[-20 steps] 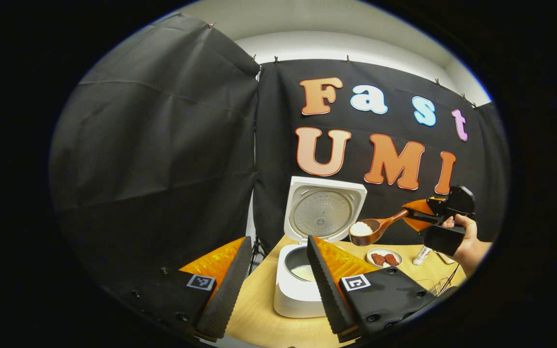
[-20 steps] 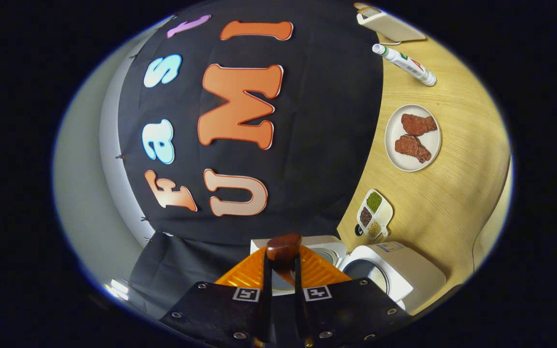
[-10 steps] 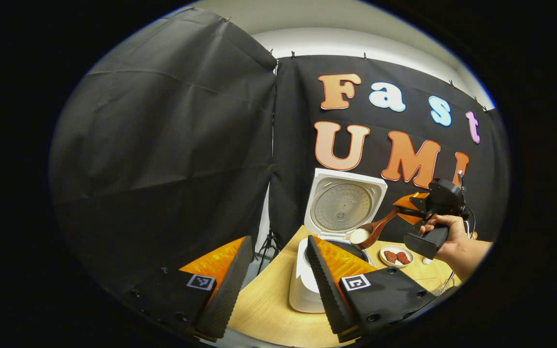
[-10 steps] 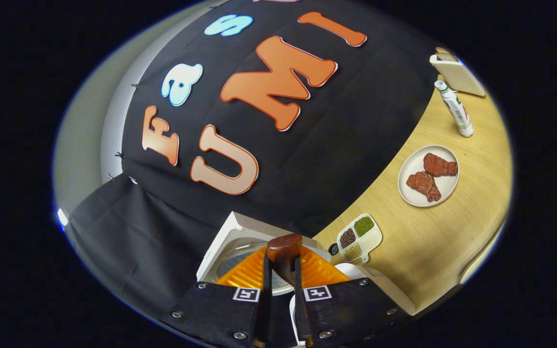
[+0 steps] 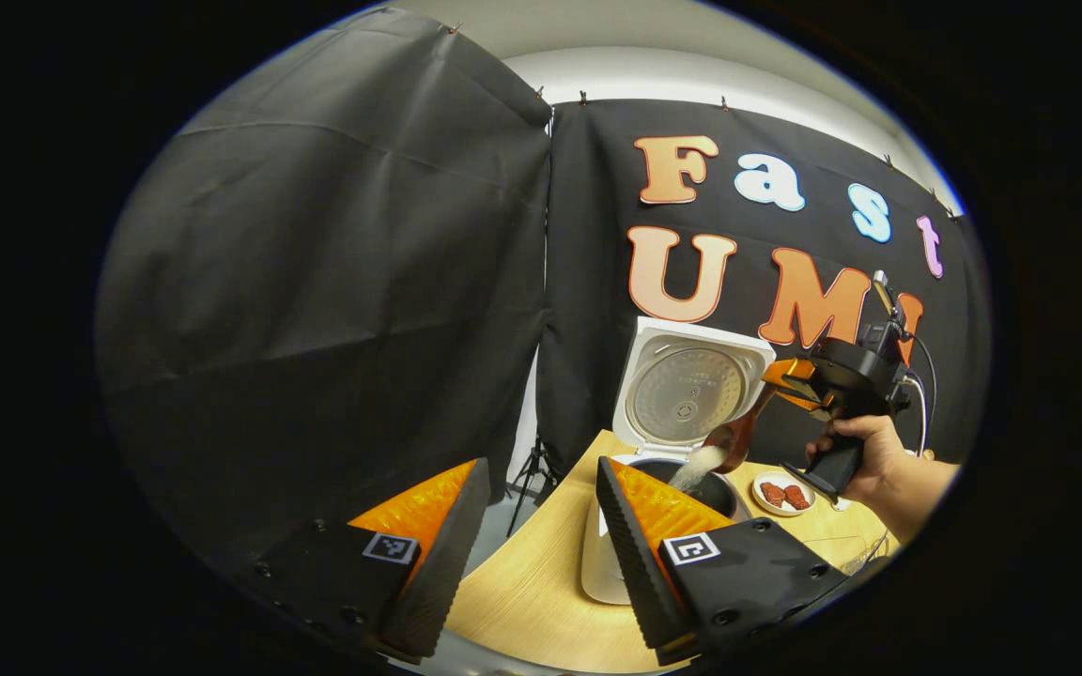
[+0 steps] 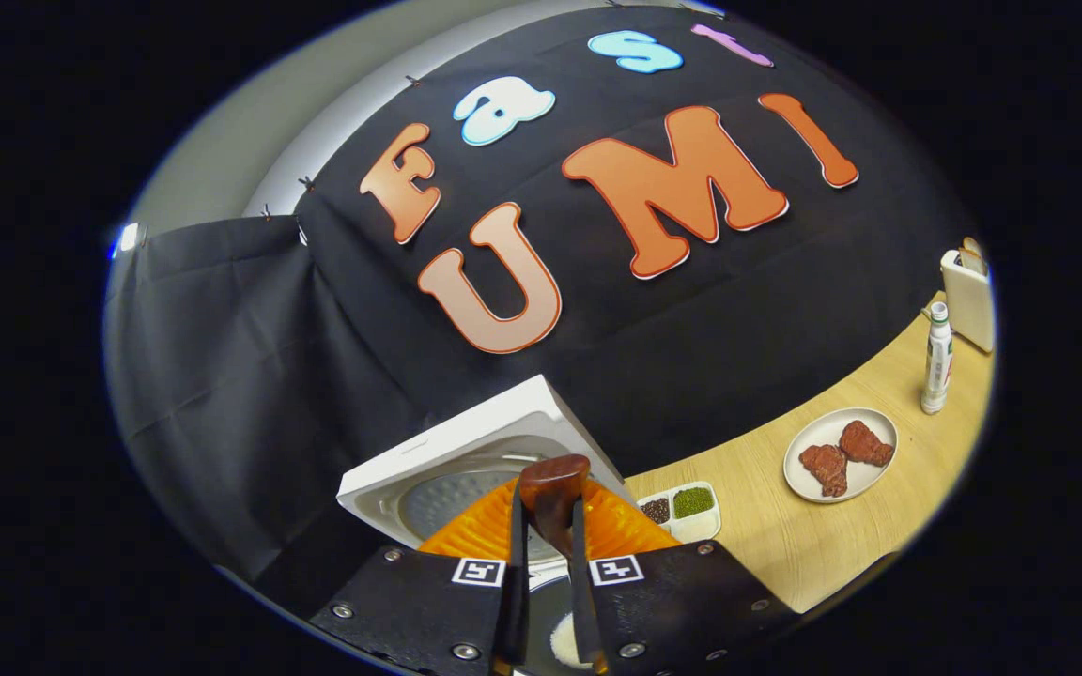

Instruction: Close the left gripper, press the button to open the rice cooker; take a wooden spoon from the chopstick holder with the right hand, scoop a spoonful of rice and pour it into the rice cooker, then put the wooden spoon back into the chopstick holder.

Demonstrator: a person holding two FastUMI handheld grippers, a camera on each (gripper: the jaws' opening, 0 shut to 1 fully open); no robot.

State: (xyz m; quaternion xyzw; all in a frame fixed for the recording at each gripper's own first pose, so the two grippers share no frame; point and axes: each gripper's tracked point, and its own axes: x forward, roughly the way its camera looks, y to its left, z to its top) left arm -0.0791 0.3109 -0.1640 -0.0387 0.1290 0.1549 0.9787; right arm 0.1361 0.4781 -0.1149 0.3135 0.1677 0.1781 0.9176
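Observation:
The white rice cooker (image 5: 602,554) stands on the wooden table with its lid (image 5: 687,394) raised. My right gripper (image 5: 779,377), held by a hand (image 5: 865,451), is shut on the handle of the wooden spoon (image 5: 738,437). The spoon is tilted over the inner pot (image 5: 715,486), and white rice (image 5: 699,467) streams from it into the pot. In the right gripper view the spoon handle (image 6: 550,488) is pinched in my right gripper (image 6: 548,498), above the lid (image 6: 466,455) and some rice (image 6: 564,643) below. My left gripper (image 5: 541,467) hangs open and empty in front of the cooker.
A plate with two brown meat pieces (image 6: 840,455), a divided dish of grains (image 6: 682,507), a white bottle (image 6: 935,357) and a white container (image 6: 968,296) stand on the table (image 6: 785,545) to the right of the cooker. Black cloth walls close the back and left.
The right gripper has moved toward the cooker and rolled, tipping the spoon; the rice that lay in the bowl now pours into the pot. The left gripper drifted left and stayed open.

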